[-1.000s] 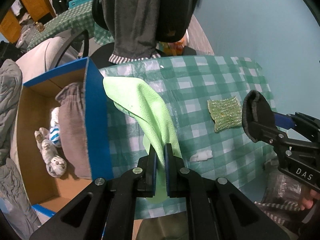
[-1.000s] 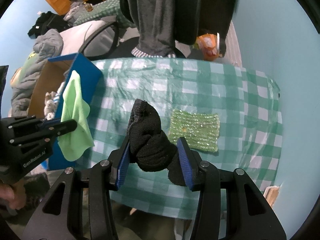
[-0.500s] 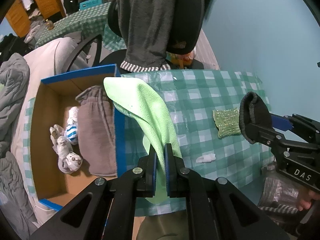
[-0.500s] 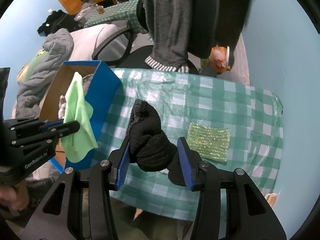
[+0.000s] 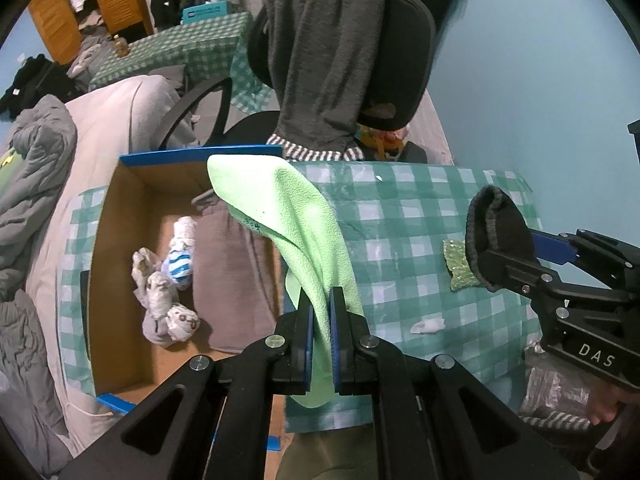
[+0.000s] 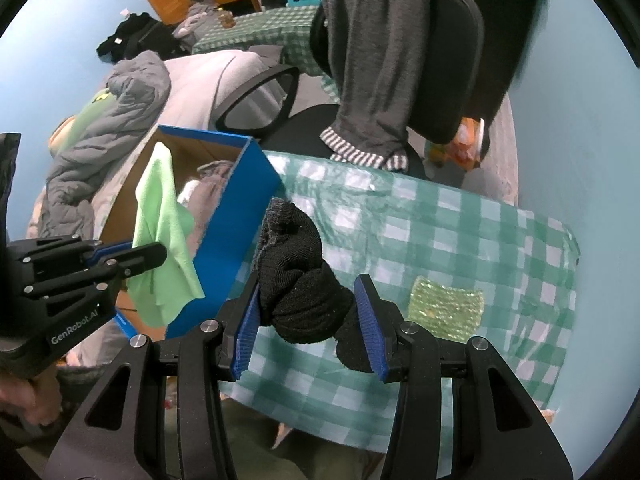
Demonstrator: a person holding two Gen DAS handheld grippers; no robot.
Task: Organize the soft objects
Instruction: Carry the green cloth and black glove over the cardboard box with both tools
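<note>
Green cloth, black sock: both bound for box

Left tool [image 5: 321,334] is pinched tight on the cloth [image 5: 296,232], beside the box [image 5: 120,264]. Right tool [image 6: 307,318], half-spread, grips the sock [image 6: 298,276] above the counter [image 6: 460,236]. Clear the blue rim fully, then release low inside.

Two grippers held above a table, with a box to its left.

Your left gripper [image 5: 321,308] holds the light green fleece cloth [image 5: 288,216] over the blue-edged cardboard box [image 5: 120,264], which sits left of the green checked tablecloth table [image 5: 400,216]. Your right gripper [image 6: 308,312] holds a black knitted sock [image 6: 296,268] above the table. A glittery green scouring pad [image 6: 446,306] lies on it to the right. Behind stands a black office chair [image 6: 448,64].
</note>
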